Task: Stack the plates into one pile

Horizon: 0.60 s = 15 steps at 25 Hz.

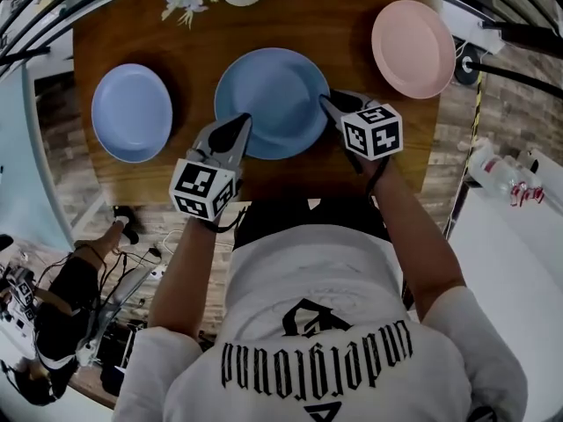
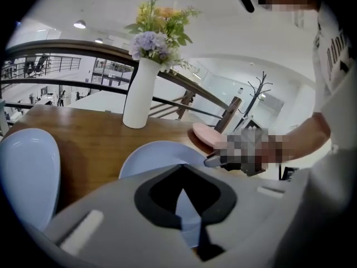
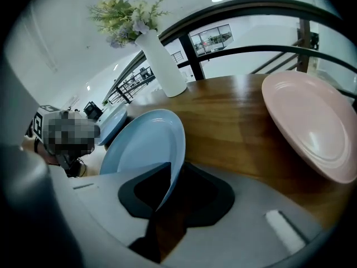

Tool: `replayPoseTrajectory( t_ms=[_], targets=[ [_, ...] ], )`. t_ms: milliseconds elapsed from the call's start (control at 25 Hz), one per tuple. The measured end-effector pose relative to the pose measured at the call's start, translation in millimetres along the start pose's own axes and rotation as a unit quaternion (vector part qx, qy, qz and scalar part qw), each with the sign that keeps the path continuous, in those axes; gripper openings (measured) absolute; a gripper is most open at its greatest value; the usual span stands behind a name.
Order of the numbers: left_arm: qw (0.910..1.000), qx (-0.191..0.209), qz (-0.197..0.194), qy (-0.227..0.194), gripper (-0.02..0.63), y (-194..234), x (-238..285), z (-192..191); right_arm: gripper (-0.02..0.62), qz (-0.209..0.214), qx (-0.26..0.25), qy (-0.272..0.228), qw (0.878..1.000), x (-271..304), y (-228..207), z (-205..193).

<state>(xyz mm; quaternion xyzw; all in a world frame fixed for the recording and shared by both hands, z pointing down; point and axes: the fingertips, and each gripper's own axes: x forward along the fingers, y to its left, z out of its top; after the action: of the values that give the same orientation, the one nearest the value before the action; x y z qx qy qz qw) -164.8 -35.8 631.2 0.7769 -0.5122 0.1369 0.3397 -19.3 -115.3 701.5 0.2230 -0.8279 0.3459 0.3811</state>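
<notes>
Between the jaws of the right tool (image 1: 327, 104) runs the near-right rim of the round, glossy mid-blue plate (image 1: 273, 95), which lies at the middle of the brown wooden desk (image 1: 189, 69). The jaws are clenched on that rim. At the left tool (image 1: 239, 123) the near-left rim sits in the narrow gap, so it looks pinched there too. Gripping both sides probably keeps the wide plate level for a lift onto a neighbour. Off the left tool's outer side rests a round pale lavender plate (image 1: 132, 112), and off the right tool's, a round pink plate (image 1: 412, 47). All three lie well apart, with nothing stacked yet. Only the head view shows all three together. Only the gripper views show the rim inside the jaws and the tall white vase (image 2: 138, 94) of flowers ahead of both tools.
</notes>
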Motion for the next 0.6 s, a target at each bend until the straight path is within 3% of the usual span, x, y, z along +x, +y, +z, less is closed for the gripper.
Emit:
replayPoseTrajectory(
  t_ms=[200,600],
  targets=[
    [0.9999,0.013,0.001,-0.001,0.046,0.0,-1.1,0.8,0.067,-0.001,0.001,0.010,1.000,3.8,-0.4,-4.4],
    [0.9999,-0.001,0.011,-0.005,0.046,5.5,-9.4,-2.8,0.017,-0.008,0.015,-0.003,1.000,8.5,0.2,5.3]
  ],
)
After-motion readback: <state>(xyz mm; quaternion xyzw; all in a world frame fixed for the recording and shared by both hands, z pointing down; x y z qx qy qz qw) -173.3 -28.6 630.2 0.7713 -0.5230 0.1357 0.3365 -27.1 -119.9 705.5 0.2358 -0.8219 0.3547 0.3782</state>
